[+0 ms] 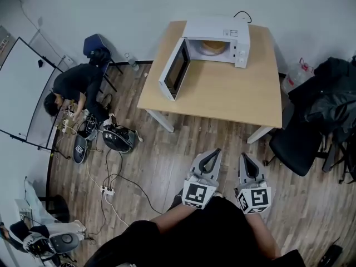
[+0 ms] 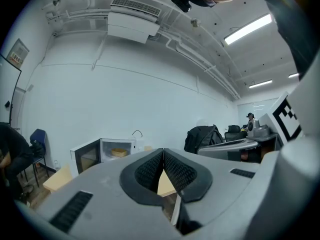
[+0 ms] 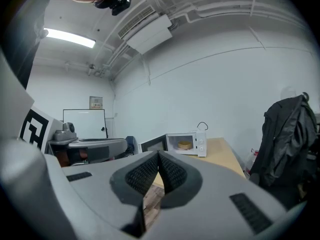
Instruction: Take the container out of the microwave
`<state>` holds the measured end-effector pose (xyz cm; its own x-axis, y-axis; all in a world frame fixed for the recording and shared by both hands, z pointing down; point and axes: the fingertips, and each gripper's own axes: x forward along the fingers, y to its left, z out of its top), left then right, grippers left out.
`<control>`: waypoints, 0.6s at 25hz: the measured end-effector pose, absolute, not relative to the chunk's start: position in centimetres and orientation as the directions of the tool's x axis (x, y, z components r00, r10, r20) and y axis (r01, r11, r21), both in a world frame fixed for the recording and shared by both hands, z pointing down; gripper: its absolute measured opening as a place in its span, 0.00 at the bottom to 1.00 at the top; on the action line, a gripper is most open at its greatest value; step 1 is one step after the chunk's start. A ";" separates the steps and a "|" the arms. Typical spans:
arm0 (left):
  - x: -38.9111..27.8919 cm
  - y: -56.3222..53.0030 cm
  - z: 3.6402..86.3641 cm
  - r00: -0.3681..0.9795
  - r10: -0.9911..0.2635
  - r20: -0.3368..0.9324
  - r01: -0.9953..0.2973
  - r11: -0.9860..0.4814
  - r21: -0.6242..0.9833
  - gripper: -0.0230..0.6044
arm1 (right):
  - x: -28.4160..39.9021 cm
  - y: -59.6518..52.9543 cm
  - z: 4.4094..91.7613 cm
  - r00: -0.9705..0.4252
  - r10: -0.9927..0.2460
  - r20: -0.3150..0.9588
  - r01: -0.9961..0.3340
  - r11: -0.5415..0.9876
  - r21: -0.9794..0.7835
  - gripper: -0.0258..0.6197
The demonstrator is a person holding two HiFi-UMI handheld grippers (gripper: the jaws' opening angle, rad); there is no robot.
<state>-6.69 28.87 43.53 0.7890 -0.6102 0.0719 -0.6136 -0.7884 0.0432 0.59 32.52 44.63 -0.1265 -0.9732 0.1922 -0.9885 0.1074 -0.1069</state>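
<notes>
A white microwave point(image 1: 214, 40) stands at the far end of a wooden table point(image 1: 222, 93), its door point(image 1: 174, 69) swung open to the left. Inside sits a round tan container point(image 1: 211, 47), also seen as the container point(image 2: 119, 152) in the left gripper view and the container point(image 3: 184, 145) in the right gripper view. My left gripper point(image 1: 211, 157) and right gripper point(image 1: 247, 161) hover side by side over the floor, well short of the table. Both are shut with nothing between the jaws, the left gripper point(image 2: 163, 154) and right gripper point(image 3: 158, 156) tips meeting.
A person point(image 1: 72, 90) crouches at the left by cables and gear on the wooden floor point(image 1: 161, 166). A whiteboard point(image 1: 22, 93) leans at far left. A black chair point(image 1: 303, 143) with dark jackets point(image 1: 334, 102) stands right of the table. A blue chair point(image 1: 95, 46) is behind.
</notes>
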 end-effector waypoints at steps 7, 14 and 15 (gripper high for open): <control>-5.6 19.4 43.2 0.804 -0.587 0.088 -0.593 -0.804 0.054 0.06 | 2.1 23.5 43.5 -0.103 -0.969 0.225 -0.993 0.089 -0.075 0.13; -6.1 11.1 42.7 0.843 -0.532 0.077 -0.537 -0.839 0.089 0.06 | 2.4 15.3 42.2 -0.052 -0.970 0.236 -0.998 0.046 -0.032 0.13; -6.1 10.0 42.8 0.847 -0.526 0.077 -0.531 -0.842 0.094 0.06 | 2.4 14.3 42.3 -0.045 -0.969 0.244 -0.999 0.039 -0.030 0.13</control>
<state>-6.11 10.03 42.76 0.8472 -0.5257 0.0766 -0.5311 -0.8421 0.0940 2.36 14.32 42.29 -0.0450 -0.9688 0.2438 -0.9988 0.0388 -0.0304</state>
